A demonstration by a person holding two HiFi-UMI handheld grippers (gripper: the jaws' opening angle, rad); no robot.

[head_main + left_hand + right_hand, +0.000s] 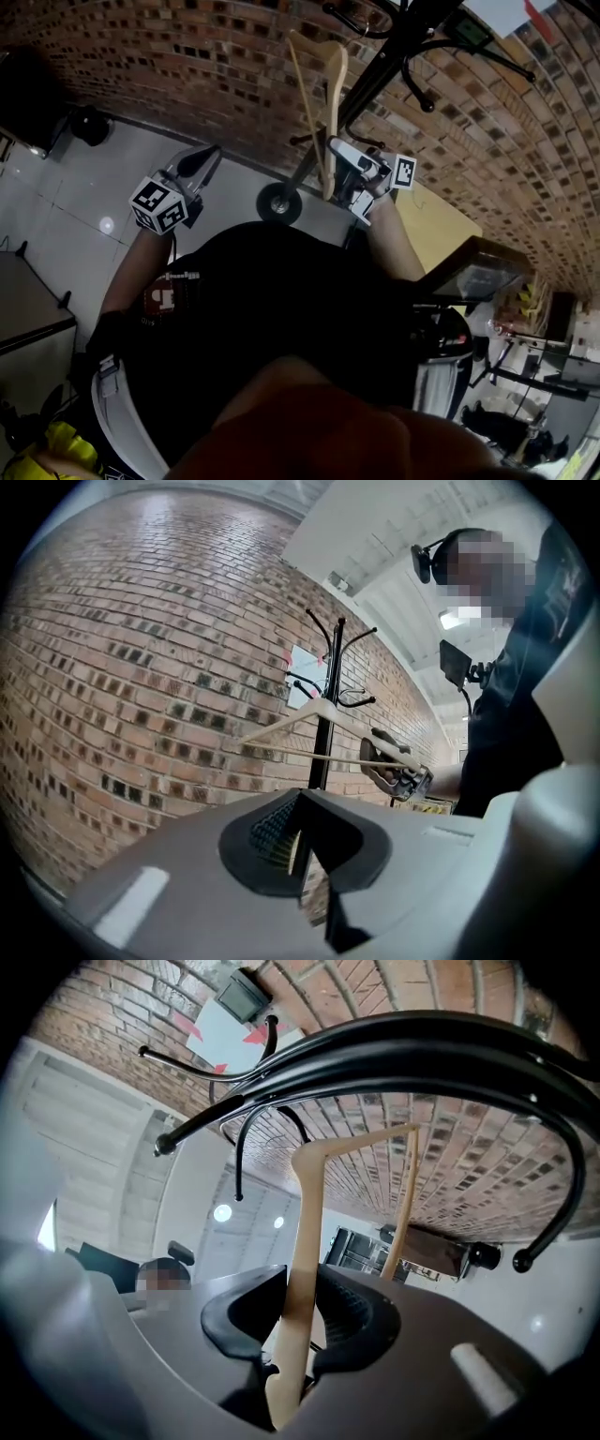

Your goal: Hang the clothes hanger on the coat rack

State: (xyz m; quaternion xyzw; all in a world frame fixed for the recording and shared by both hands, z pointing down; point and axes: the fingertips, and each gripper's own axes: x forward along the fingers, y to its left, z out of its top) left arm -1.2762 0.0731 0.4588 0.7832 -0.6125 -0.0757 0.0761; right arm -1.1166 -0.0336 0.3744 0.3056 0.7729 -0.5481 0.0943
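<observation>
A pale wooden clothes hanger (319, 89) is held upright beside the black coat rack (375, 70). My right gripper (352, 161) is shut on the lower end of one of its arms. In the right gripper view that arm (305, 1241) runs up between the pads of the right gripper (298, 1312), under the rack's curved black hooks (394, 1049). My left gripper (202, 164) is apart to the left, holding nothing. Its jaws (292, 841) look closed. From there the hanger (309, 712) lies across the rack's pole (325, 733), with the right gripper (398, 771) at its right end.
A brick wall (187, 56) stands just behind the rack. The rack's round base (278, 202) sits on the pale floor. A wooden tabletop (436, 225) and a dark screen (478, 272) are at the right. A grey table (28, 305) stands at the left.
</observation>
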